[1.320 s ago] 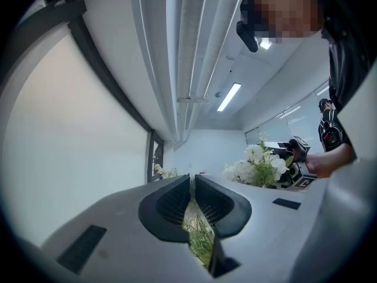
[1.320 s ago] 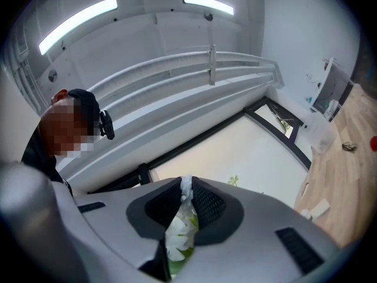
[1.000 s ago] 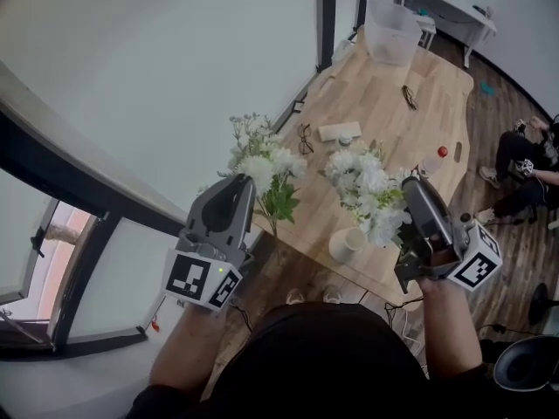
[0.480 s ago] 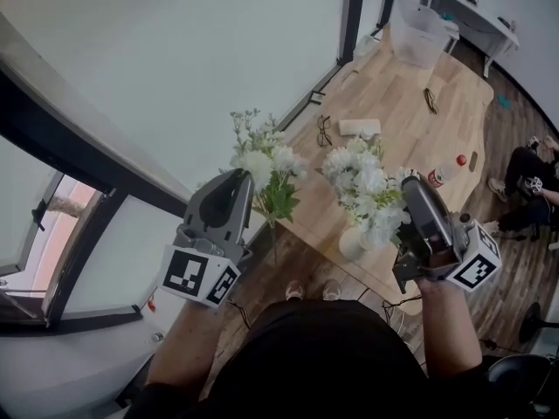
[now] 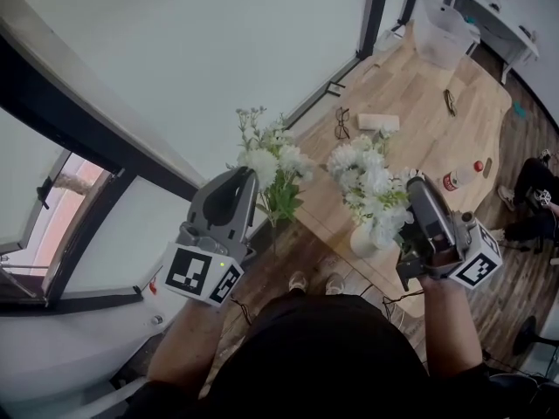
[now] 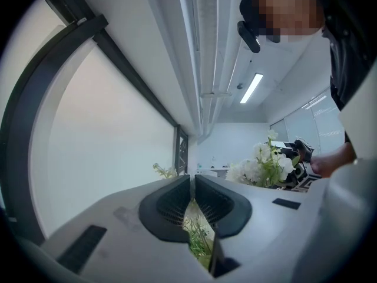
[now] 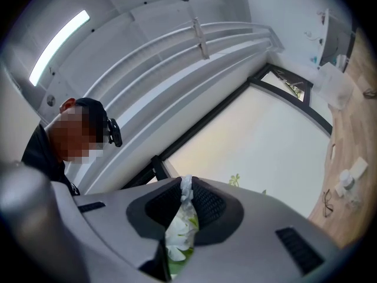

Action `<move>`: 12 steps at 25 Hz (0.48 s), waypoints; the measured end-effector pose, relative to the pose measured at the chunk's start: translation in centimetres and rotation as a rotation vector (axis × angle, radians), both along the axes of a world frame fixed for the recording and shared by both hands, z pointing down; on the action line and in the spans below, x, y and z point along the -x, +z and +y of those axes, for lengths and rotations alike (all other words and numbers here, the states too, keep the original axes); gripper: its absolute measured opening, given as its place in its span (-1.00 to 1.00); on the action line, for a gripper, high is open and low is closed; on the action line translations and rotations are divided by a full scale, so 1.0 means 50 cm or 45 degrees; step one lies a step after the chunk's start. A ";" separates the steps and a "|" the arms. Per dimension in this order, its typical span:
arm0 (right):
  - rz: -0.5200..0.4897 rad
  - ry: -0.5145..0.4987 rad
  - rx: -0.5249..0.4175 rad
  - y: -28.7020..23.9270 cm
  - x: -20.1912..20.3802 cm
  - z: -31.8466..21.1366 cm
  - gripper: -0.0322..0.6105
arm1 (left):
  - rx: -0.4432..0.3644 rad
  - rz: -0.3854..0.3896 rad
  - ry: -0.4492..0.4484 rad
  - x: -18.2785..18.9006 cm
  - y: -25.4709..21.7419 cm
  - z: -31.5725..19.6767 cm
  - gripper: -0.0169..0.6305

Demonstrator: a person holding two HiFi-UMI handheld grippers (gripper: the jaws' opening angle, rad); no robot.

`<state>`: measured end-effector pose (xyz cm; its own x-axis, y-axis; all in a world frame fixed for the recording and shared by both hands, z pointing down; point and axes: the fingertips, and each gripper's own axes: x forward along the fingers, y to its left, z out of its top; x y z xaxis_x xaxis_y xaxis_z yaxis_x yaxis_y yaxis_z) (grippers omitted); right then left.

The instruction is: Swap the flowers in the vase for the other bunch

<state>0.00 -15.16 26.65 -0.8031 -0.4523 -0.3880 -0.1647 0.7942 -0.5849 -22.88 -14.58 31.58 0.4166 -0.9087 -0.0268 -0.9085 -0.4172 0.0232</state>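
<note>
While our left gripper point(image 5: 247, 182) clamps the leafy bunch point(image 5: 269, 160) and our right gripper point(image 5: 412, 190) the fuller bunch point(image 5: 367, 182), we must next thread stems into the vase point(image 5: 362, 239).

Office-like meeting room, long pale wooden table point(image 5: 419, 103) with eyeglasses point(image 5: 341, 122) and a red-capped bottle point(image 5: 461, 176) on it, clear plastic bin point(image 5: 441, 37) at its far end, dark-framed windows point(image 5: 74, 221), ceiling strip lights point(image 7: 59, 37), wood-plank floor point(image 5: 524, 243), white desk point(image 5: 493, 16) beyond.
</note>
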 end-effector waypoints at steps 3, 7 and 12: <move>0.004 0.000 0.024 0.028 -0.006 -0.002 -0.69 | 0.003 -0.003 -0.010 0.000 0.007 0.001 -0.85; 0.020 0.013 0.063 0.048 -0.012 -0.006 -0.69 | 0.017 0.001 -0.011 0.004 0.010 -0.006 -0.85; 0.046 0.056 0.088 0.060 -0.031 -0.005 -0.69 | 0.024 0.004 0.017 -0.013 0.012 -0.015 -0.86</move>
